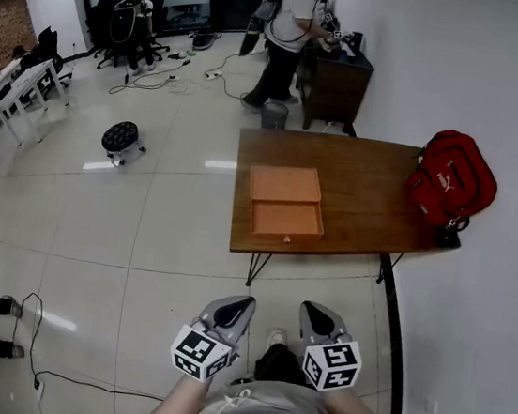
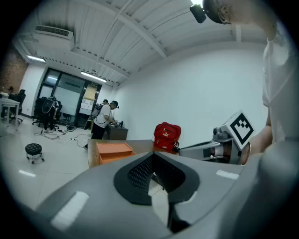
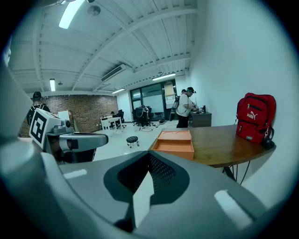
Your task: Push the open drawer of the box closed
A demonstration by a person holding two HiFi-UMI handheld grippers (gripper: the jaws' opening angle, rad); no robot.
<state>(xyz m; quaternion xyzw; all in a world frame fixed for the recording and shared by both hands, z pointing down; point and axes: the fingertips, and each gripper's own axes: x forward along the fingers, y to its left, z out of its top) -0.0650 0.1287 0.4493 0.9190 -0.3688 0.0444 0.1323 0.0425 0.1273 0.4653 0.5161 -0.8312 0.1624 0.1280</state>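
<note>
An orange box (image 1: 286, 184) lies near the left end of the brown table (image 1: 365, 192). Its drawer (image 1: 285, 221) is pulled out toward me, with a small knob at the front edge. The box also shows in the left gripper view (image 2: 113, 150) and the right gripper view (image 3: 176, 141). Both grippers are held low, close to my body and well short of the table. My left gripper (image 1: 242, 303) (image 2: 153, 159) and my right gripper (image 1: 309, 310) (image 3: 149, 158) are shut with nothing in them.
A red backpack (image 1: 452, 179) sits at the table's right end by the white wall. A person (image 1: 288, 25) stands at a dark cabinet (image 1: 337, 79) beyond the table, next to a grey bin (image 1: 274, 114). A black stool (image 1: 121, 138) stands on the tiled floor to the left.
</note>
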